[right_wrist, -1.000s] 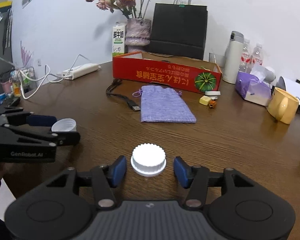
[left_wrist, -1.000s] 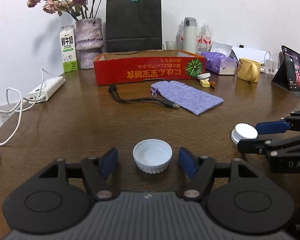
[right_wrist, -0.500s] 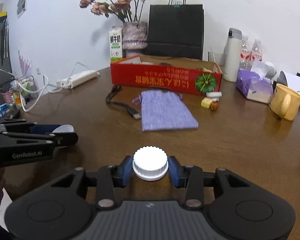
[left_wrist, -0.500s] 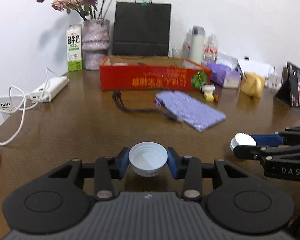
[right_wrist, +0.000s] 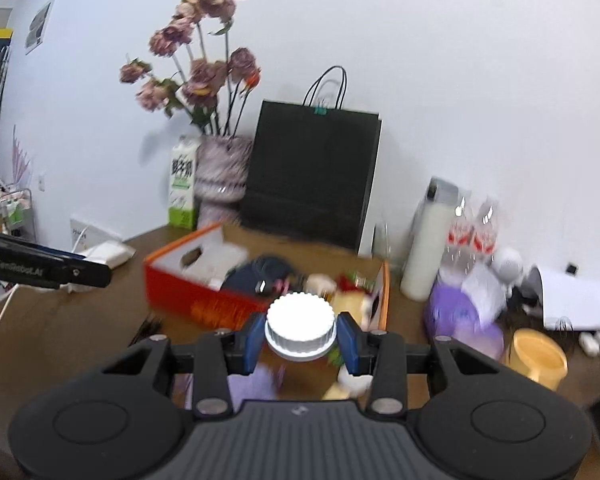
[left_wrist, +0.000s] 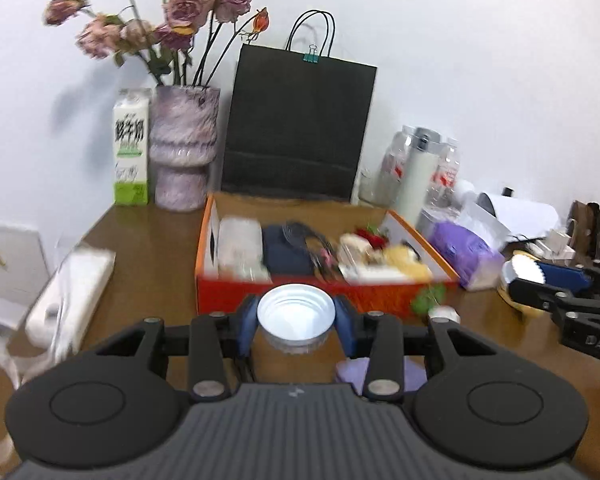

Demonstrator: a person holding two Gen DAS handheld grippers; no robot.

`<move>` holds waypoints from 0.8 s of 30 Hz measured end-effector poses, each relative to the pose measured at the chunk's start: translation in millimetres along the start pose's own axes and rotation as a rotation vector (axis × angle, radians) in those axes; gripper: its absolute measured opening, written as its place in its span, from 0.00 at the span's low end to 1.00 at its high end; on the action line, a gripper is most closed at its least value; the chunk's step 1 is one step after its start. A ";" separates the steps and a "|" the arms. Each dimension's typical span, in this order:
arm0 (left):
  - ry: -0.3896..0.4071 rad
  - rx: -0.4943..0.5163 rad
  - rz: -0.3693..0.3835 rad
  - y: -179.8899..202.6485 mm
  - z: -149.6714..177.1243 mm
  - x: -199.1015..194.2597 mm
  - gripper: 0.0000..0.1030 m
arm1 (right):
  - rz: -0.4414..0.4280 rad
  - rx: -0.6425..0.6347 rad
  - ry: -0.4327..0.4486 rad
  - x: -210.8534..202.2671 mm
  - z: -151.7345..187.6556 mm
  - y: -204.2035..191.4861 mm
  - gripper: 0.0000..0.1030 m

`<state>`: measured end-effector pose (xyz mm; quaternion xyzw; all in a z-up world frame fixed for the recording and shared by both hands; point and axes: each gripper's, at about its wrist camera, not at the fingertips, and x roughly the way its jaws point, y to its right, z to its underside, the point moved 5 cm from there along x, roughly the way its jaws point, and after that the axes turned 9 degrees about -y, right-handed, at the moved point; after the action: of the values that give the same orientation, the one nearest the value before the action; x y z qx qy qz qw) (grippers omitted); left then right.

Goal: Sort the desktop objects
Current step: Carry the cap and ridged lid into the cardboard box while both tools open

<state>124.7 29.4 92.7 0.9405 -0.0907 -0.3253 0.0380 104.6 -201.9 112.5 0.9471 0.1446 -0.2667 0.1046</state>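
My left gripper (left_wrist: 296, 322) is shut on a white bottle cap (left_wrist: 296, 318) that lies hollow side up between the blue pads. It hangs above the table, just before the near wall of the red cardboard box (left_wrist: 324, 302). My right gripper (right_wrist: 300, 334) is shut on a second white ribbed cap (right_wrist: 300, 326), top side up, also lifted and close to the red box (right_wrist: 204, 300). The box holds several items: a white pack, a dark pouch, cables and small bits. In the left wrist view the right gripper (left_wrist: 540, 280) shows at the right edge with its cap.
Behind the box stand a black paper bag (left_wrist: 300, 128), a vase of dried roses (left_wrist: 184, 148) and a milk carton (left_wrist: 130, 152). A white flask (right_wrist: 428, 240), water bottles, a purple tissue pack (right_wrist: 460, 316) and a yellow mug (right_wrist: 538, 354) crowd the right. A power strip (left_wrist: 72, 284) lies left.
Both grippers closed on their caps, lifted them off the table and carried them toward the red box, which now looms close with its inside in view.
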 end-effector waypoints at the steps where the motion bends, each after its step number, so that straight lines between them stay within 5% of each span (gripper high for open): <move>1: -0.009 0.009 -0.008 -3.5 -14.6 12.8 0.39 | -0.008 0.007 -0.004 10.8 -11.4 5.4 0.37; 7: -0.151 -0.001 -0.030 -24.6 -74.0 114.5 0.39 | -0.067 0.054 -0.115 106.7 -54.3 30.5 0.37; 15: -0.310 -0.033 -0.054 -39.0 -82.1 210.2 0.40 | -0.096 0.152 -0.387 243.9 -51.2 43.1 0.38; 19: -0.328 -0.053 -0.037 -36.9 -84.7 219.8 0.46 | -0.073 0.162 -0.403 259.6 -49.6 41.9 0.39; 24: -0.297 -0.036 -0.059 -35.4 -92.0 202.3 0.53 | -0.050 0.158 -0.354 243.0 -53.9 44.4 0.57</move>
<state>342.9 25.8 38.0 0.8835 -0.0620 -0.4633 0.0312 343.1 -175.6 32.7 0.8868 0.1262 -0.4421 0.0469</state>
